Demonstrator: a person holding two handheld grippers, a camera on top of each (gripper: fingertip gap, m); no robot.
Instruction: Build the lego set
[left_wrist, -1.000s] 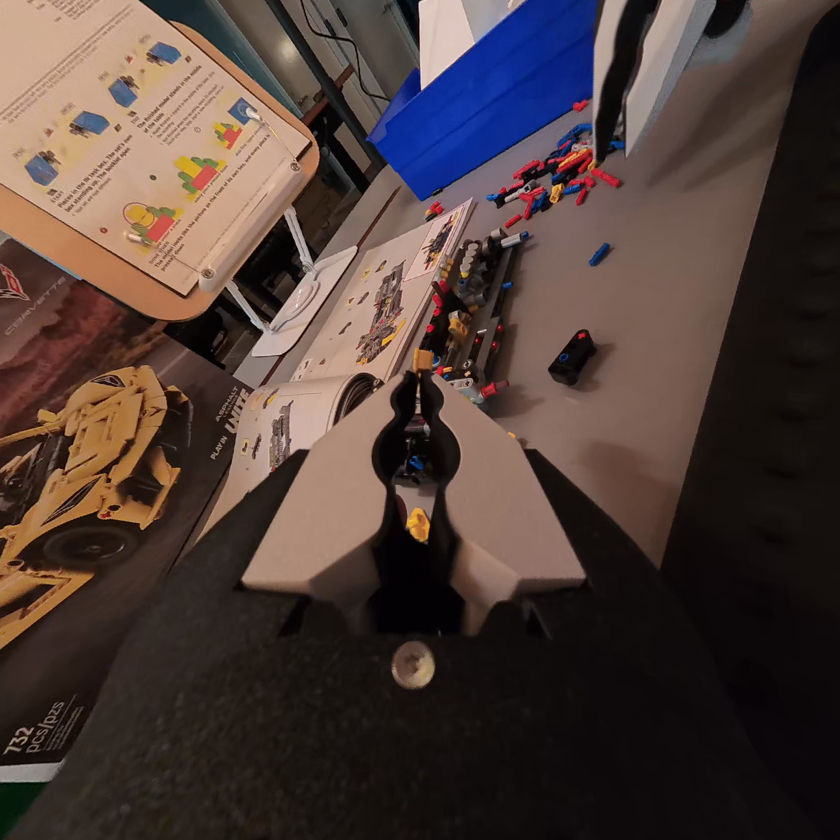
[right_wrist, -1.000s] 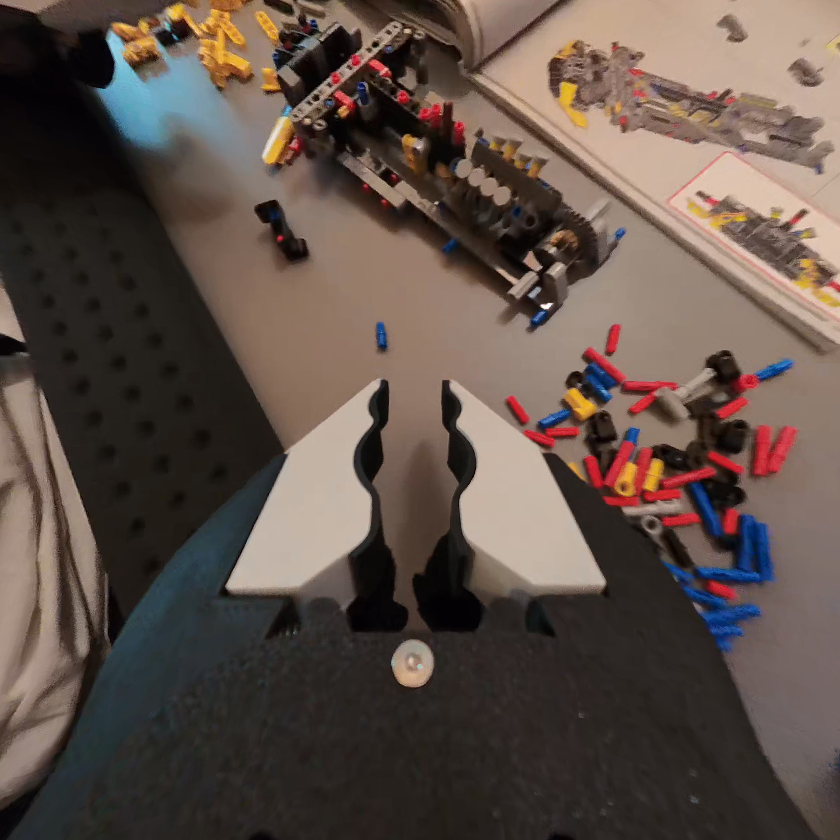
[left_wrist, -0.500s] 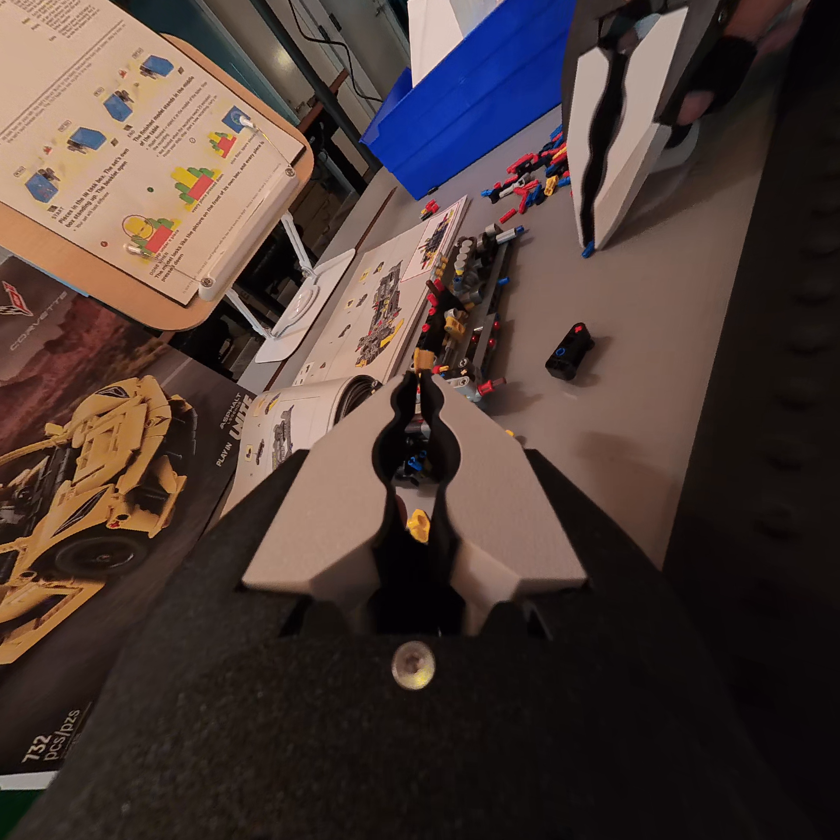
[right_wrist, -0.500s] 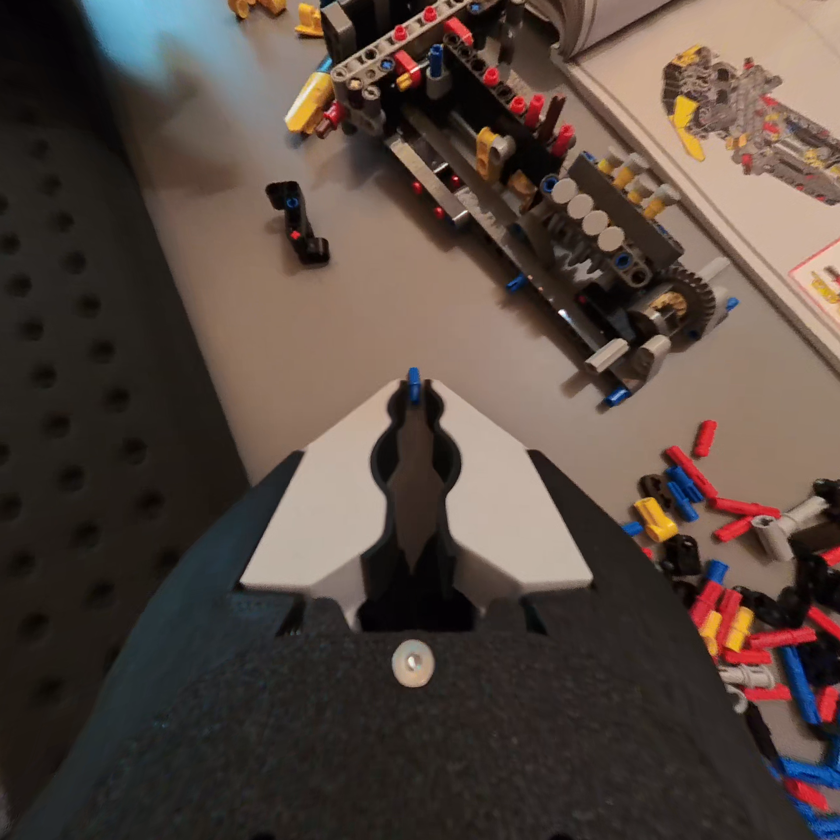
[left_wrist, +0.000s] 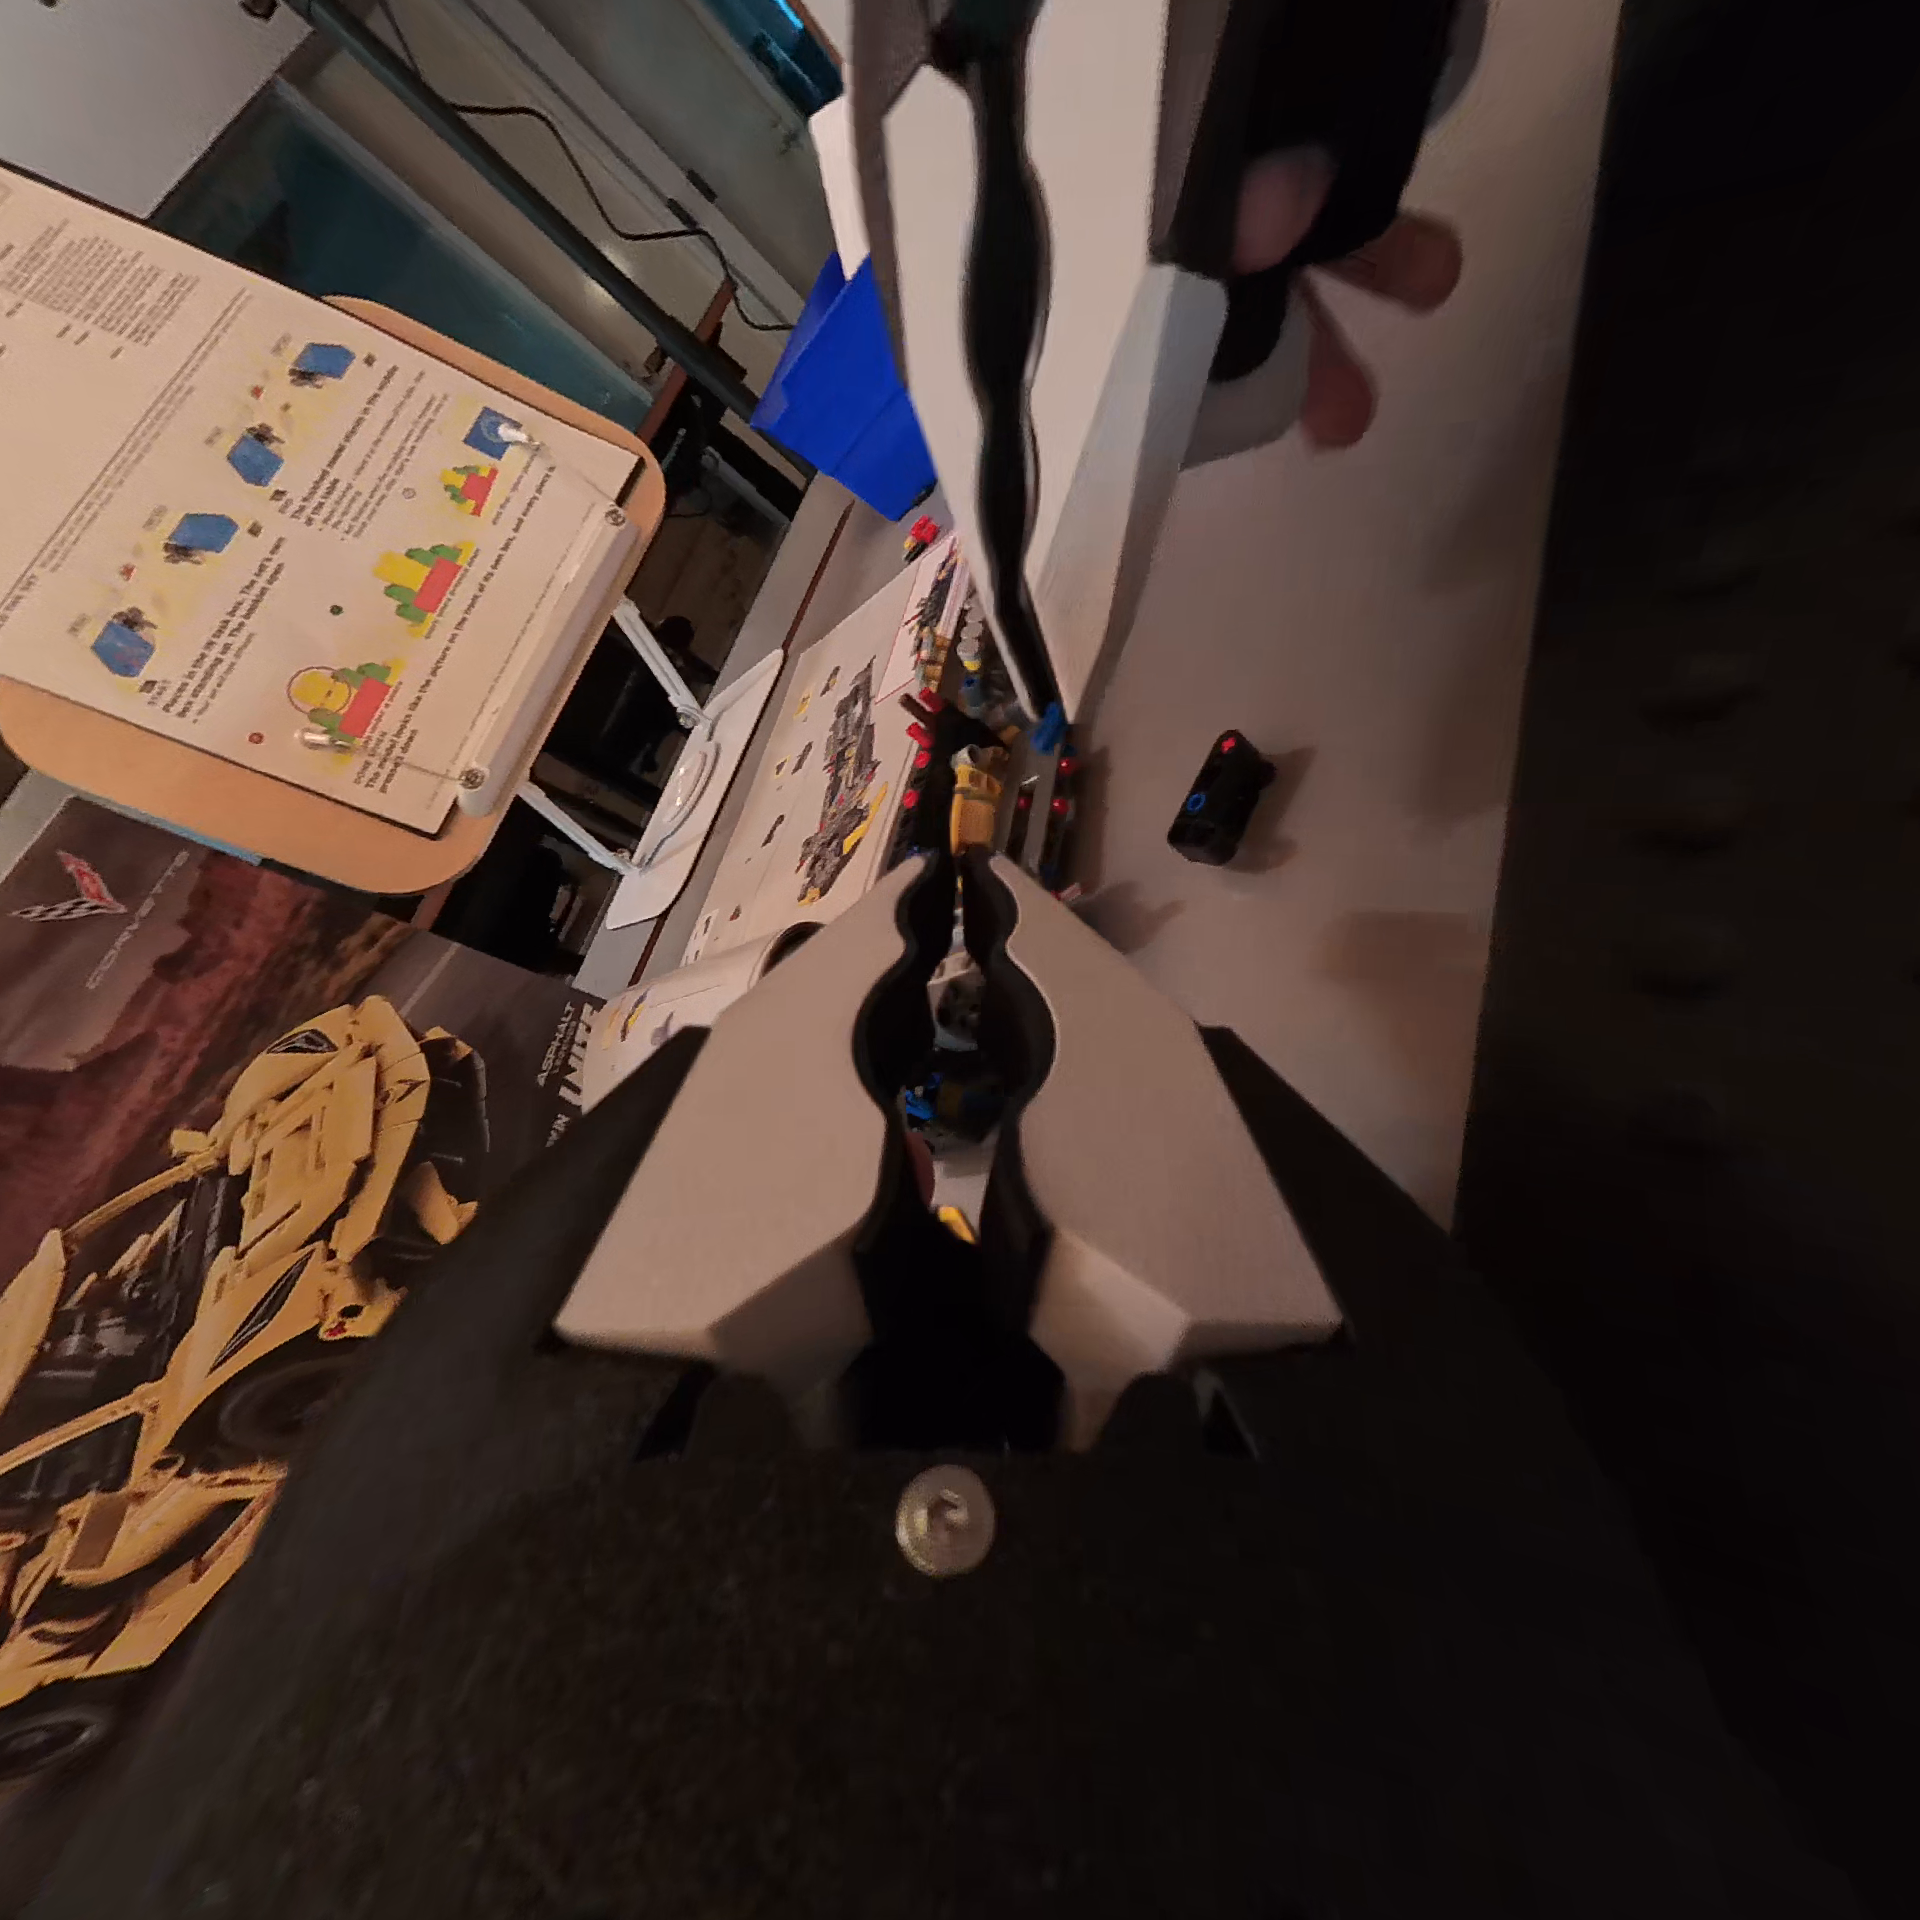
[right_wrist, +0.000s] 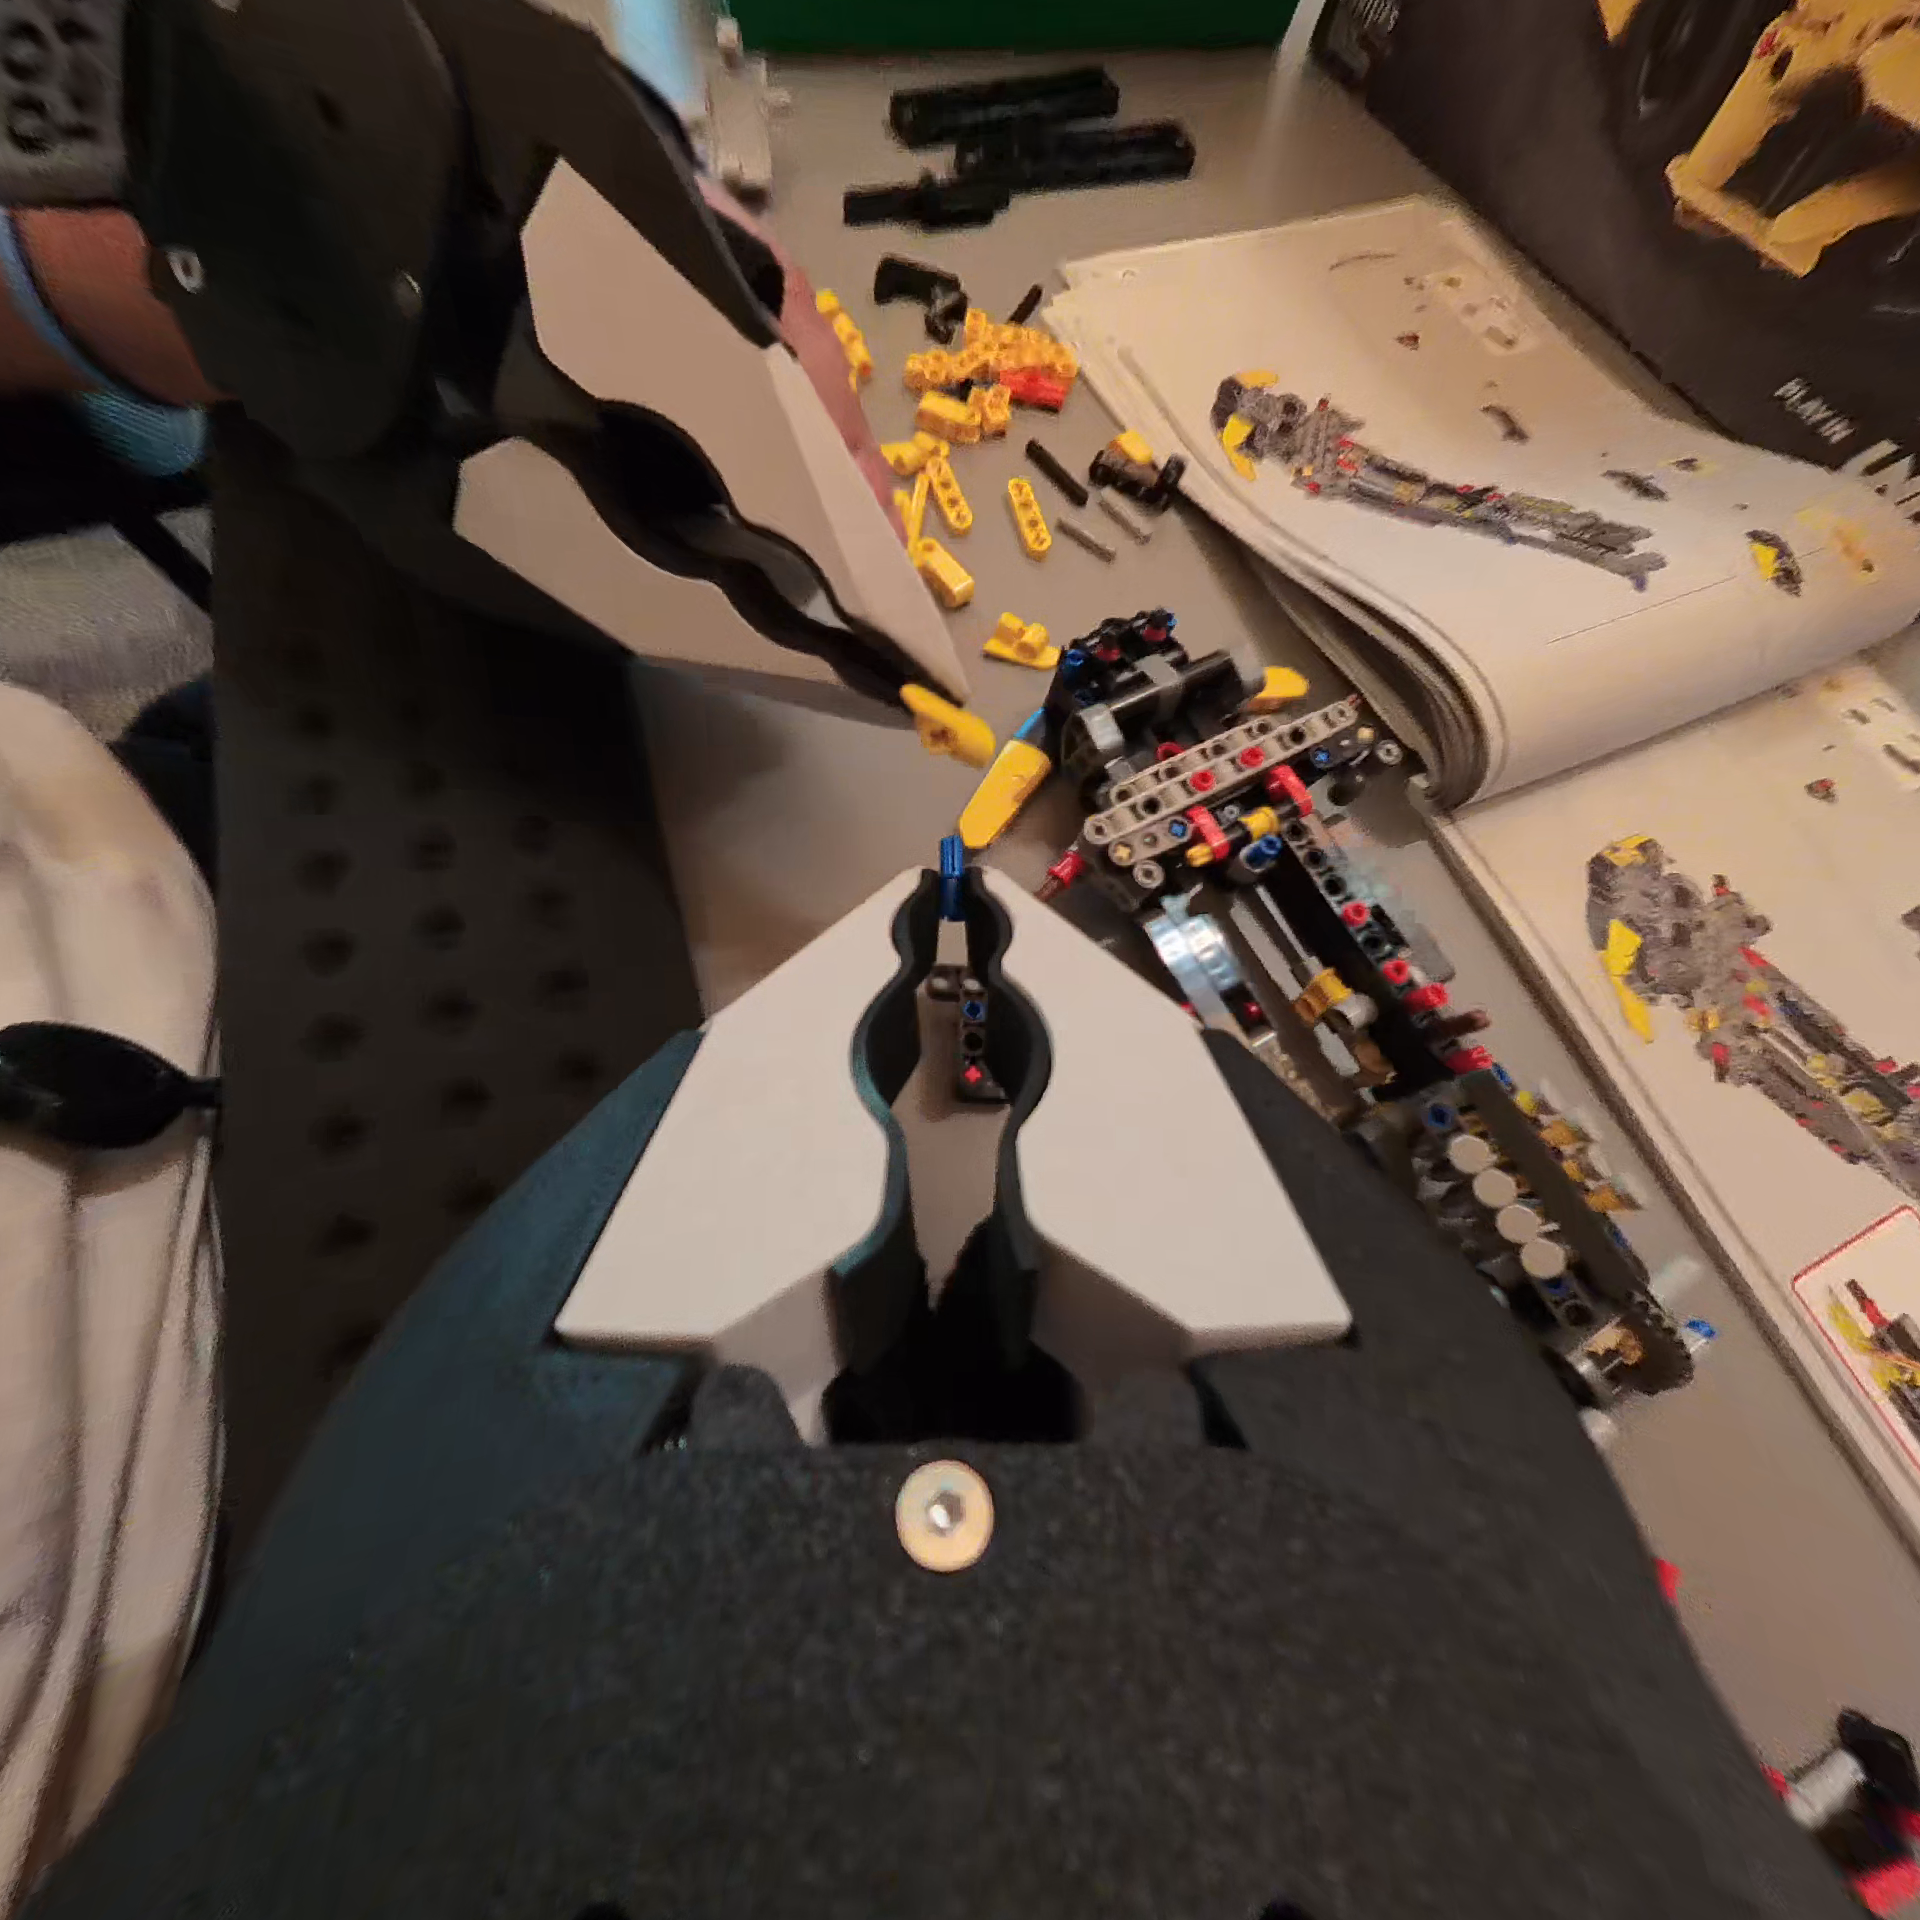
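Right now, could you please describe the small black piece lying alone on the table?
Start at the long grey chassis beside the open manual. On the bare table on its other side lies the black piece, short and blocky. Unlike the heaped yellow parts, it lies alone, showing blue and red spots.

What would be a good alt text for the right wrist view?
The right tool, shut on a small blue pin, points at a half-built toy car frame on a grey table. The left tool reaches in holding a yellow piece, with loose yellow parts and an open instruction booklet behind.
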